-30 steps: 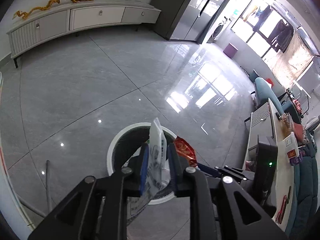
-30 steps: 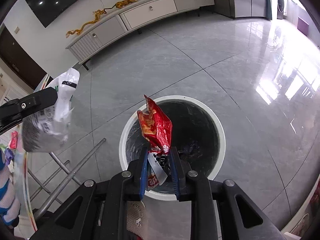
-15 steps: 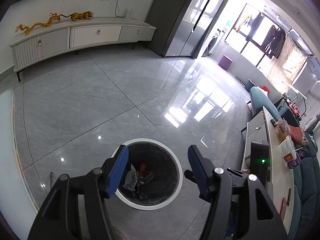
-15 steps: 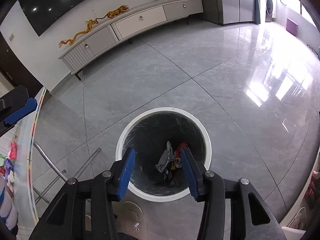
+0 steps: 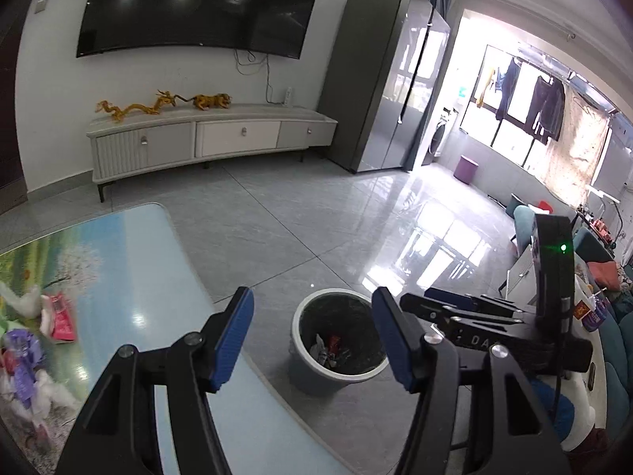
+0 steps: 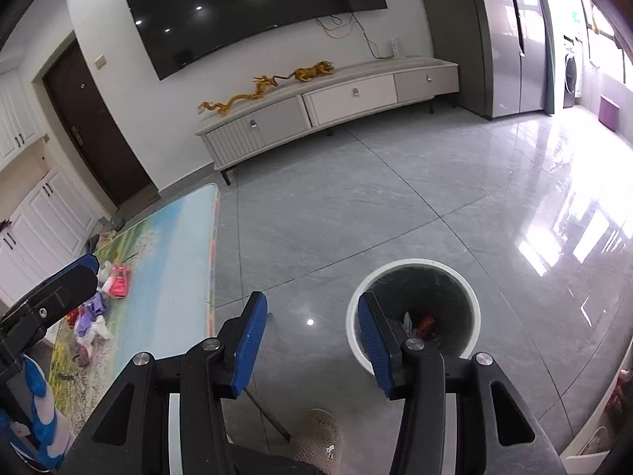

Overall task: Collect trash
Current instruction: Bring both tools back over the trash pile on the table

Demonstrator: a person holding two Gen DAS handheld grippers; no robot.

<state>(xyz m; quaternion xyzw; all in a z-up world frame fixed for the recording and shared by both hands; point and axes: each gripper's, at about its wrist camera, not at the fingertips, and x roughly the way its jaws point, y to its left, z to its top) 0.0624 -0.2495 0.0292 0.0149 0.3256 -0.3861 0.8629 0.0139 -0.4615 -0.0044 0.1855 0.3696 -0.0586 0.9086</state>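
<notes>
Both grippers empty above the floor, wrappers in the bin.

The left gripper point(image 5: 312, 336) and right gripper point(image 6: 312, 340) each hold their 2 blue fingers spread wide, grasping nothing. The white-rimmed trash bin point(image 6: 413, 308) stands lower centre on bare grey tile point(image 6: 356, 206), holding wrappers point(image 5: 330, 350). At lower left, the table point(image 5: 158, 277) edge lies beside the bin, with more wrappers point(image 5: 59, 316) on it.
</notes>
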